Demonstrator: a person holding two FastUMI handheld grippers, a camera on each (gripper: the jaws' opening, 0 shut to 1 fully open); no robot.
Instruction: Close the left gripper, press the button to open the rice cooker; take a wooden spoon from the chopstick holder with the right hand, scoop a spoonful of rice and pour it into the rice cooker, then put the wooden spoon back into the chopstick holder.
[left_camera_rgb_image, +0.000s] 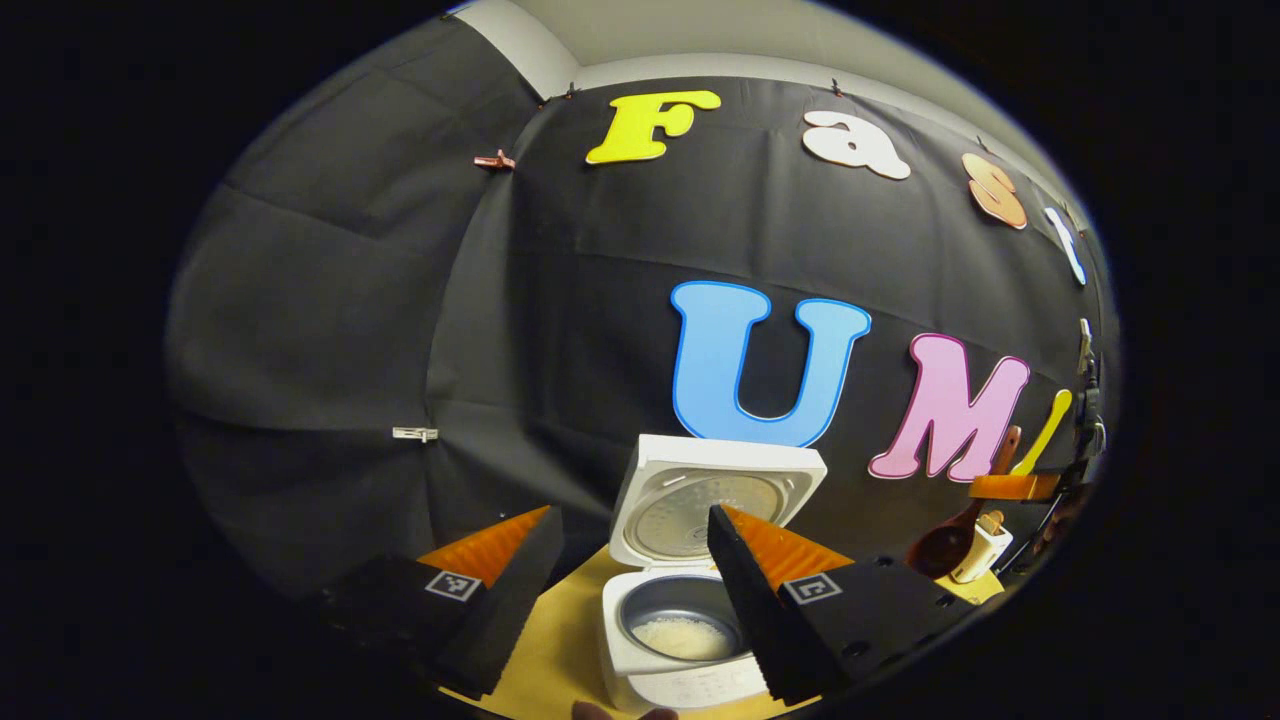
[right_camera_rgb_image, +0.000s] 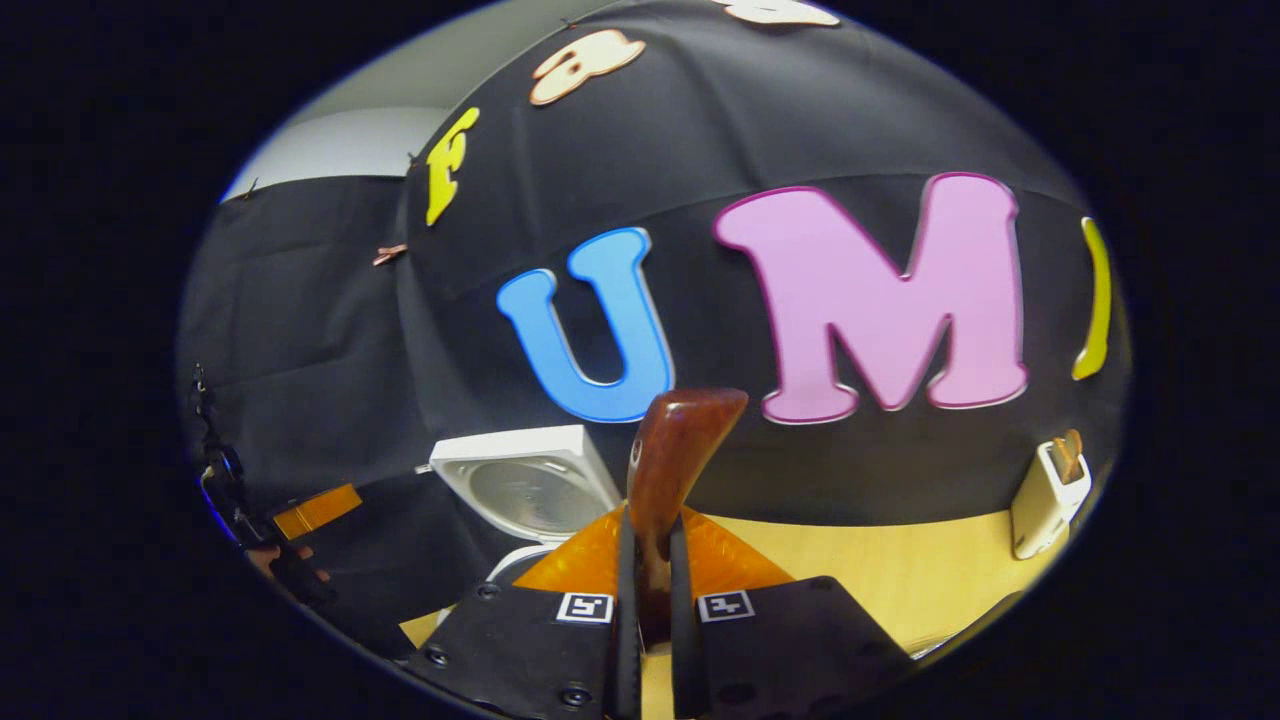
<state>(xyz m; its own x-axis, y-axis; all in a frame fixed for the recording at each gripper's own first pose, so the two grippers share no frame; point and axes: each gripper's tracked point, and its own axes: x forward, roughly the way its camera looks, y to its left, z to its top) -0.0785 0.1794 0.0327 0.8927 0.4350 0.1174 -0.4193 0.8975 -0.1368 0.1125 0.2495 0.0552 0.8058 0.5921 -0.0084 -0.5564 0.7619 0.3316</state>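
The white rice cooker stands open just beyond my left gripper, whose fingers are spread wide with nothing between them. Its lid is upright and white rice lies in the grey inner pot. My right gripper is shut on the brown wooden spoon, whose handle end points up past the fingers. In the left gripper view the spoon hangs bowl-down at the far right, just left of the white chopstick holder. The holder stands on the table to the right in the right gripper view.
The yellow wooden table runs between the cooker lid and the holder. The black cloth wall stands close behind everything. A fingertip shows at the bottom edge. The left gripper's orange finger shows far left.
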